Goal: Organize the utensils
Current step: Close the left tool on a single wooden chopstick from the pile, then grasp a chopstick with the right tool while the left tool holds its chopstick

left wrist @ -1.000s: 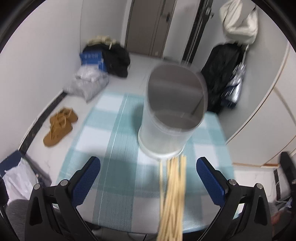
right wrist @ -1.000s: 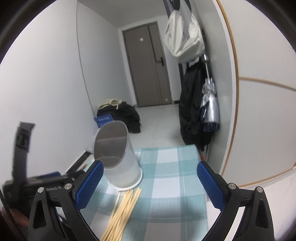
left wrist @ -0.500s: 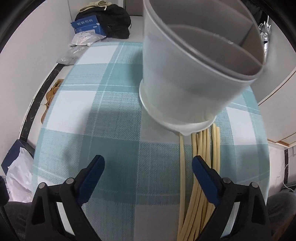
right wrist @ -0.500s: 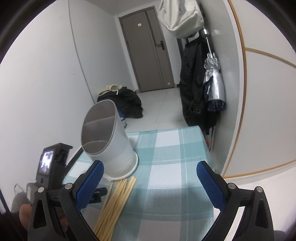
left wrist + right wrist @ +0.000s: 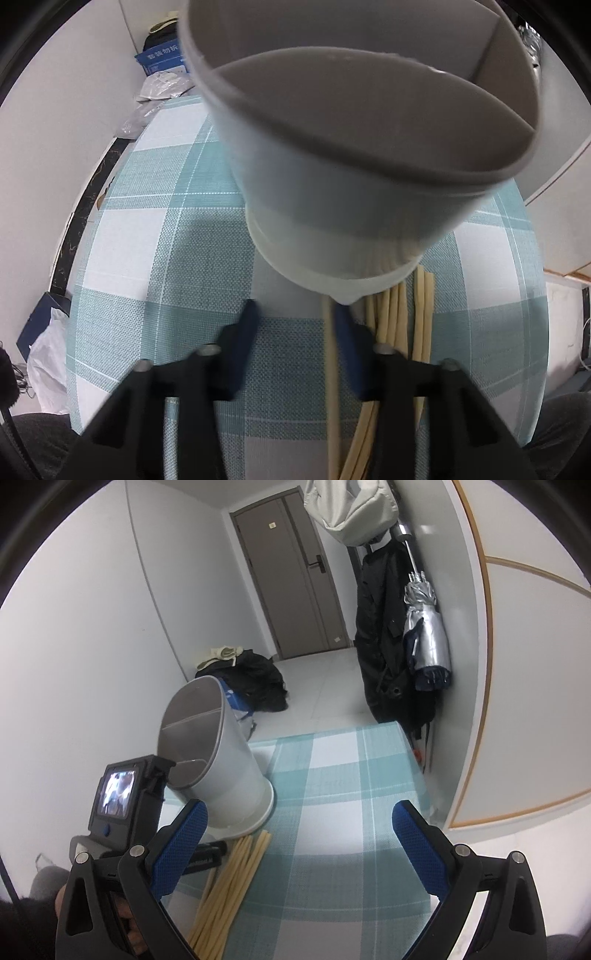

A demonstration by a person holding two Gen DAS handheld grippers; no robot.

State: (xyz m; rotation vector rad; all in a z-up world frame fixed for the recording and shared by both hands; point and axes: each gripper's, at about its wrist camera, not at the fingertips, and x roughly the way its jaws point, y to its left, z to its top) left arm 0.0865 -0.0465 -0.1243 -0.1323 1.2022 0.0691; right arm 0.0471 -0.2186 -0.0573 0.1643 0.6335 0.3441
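From the left wrist, the left gripper [image 5: 295, 317] is narrowing its jaws around one chopstick [image 5: 331, 369] near the holder [image 5: 354, 206], whose divided compartments look empty; lifting comes next. From the right wrist, the right gripper [image 5: 295, 821] is hanging wide open, holding nothing, right of the remaining chopsticks [image 5: 232, 886].

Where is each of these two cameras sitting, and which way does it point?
Left wrist: on the left hand-held gripper, looking down at the grey divided plastic utensil holder; its fingers show.
Right wrist: on the right hand-held gripper, facing the grey door; its fingers show.
Shared: holder, pale wooden chopsticks, teal checked tablecloth.
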